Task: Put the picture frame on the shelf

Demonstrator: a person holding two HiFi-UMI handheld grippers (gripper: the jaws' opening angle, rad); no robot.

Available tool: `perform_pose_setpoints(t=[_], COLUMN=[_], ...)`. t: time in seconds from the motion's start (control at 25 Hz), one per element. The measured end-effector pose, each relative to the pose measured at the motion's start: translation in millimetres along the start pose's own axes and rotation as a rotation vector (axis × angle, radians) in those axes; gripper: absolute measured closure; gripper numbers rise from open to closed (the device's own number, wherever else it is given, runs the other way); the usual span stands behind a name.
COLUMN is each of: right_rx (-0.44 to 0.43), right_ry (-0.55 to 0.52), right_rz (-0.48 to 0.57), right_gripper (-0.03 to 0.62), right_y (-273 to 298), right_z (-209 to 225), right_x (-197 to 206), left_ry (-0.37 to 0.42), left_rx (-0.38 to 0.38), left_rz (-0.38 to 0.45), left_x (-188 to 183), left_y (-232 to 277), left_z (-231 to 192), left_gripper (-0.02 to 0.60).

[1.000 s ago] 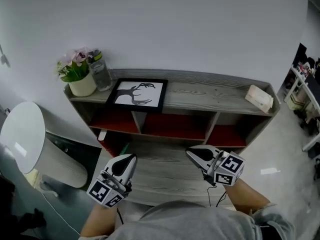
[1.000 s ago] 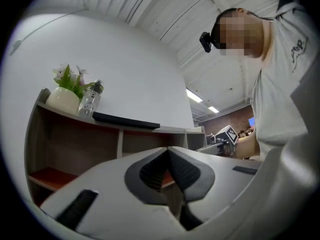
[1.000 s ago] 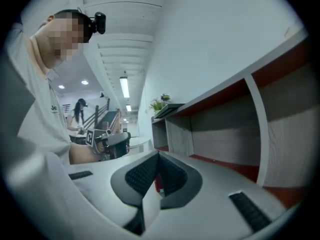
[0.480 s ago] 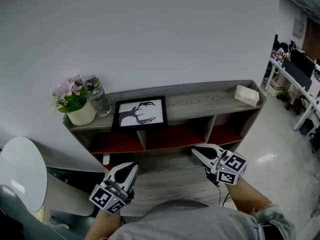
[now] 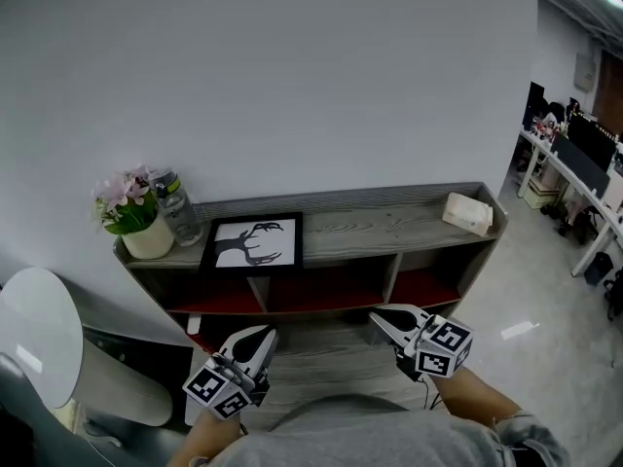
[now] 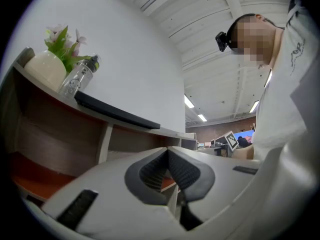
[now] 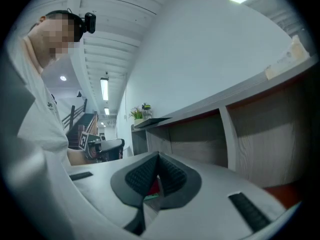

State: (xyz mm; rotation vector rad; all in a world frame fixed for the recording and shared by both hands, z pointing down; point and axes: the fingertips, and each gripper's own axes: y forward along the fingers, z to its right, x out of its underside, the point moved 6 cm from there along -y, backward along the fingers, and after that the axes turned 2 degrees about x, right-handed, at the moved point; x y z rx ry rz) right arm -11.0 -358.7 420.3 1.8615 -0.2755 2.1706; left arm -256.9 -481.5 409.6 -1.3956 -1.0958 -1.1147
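The picture frame (image 5: 251, 242) is found lying flat on the top board of the shelf (image 5: 389, 224), toward its left end, with its near edge at the board's front edge. A clear bottle (image 5: 179, 212) stands just beside it, and a white pot (image 5: 148, 241) of pink flowers (image 5: 122, 197) beyond that. A pale box (image 5: 467, 213) is set at the far right end, well apart from the frame.

The left gripper (image 5: 255, 337) and the right gripper (image 5: 380, 317) are held in front of the shelf, below its top board and clear of the frame. In both gripper views the jaws are seen closed, pad against pad, with nothing between them.

Only in the head view is the frame's black tree print on white shown. In the left gripper view the frame (image 6: 115, 113) is seen edge-on as a thin dark slab, with the bottle (image 6: 77, 76) and pot (image 6: 45, 69) to its left. In the right gripper view the frame (image 7: 152, 120) is small and distant, while the box (image 7: 287, 59) is seen on the board's edge. Something red and green, possibly an item in the lower shelf, is glimpsed under the right jaws.

Compared with a second ago, the frame is unmoved on the board beside the bottle. The shelf is now shown smaller and lower in the head view, with more wall above it, and both grippers are kept closed as before.
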Motion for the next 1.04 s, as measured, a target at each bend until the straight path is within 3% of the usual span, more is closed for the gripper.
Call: perform_pose_setpoints(t=[0.2,1.04], right_rx=[0.001,-0.005], right_ry=[-0.022,-0.054], right_rz=[0.021,0.011], right_gripper=[0.589,0.589], right_y=[0,8], right_z=[1,-14], right_x=[-8,-12], left_ry=[0.023,-0.006], left_rx=[0.007,0.006], left_rz=[-0.019,-0.023], left_x=[0,-2], left_y=[3,-15], left_z=[2,-7], left_gripper=[0.574,0.574])
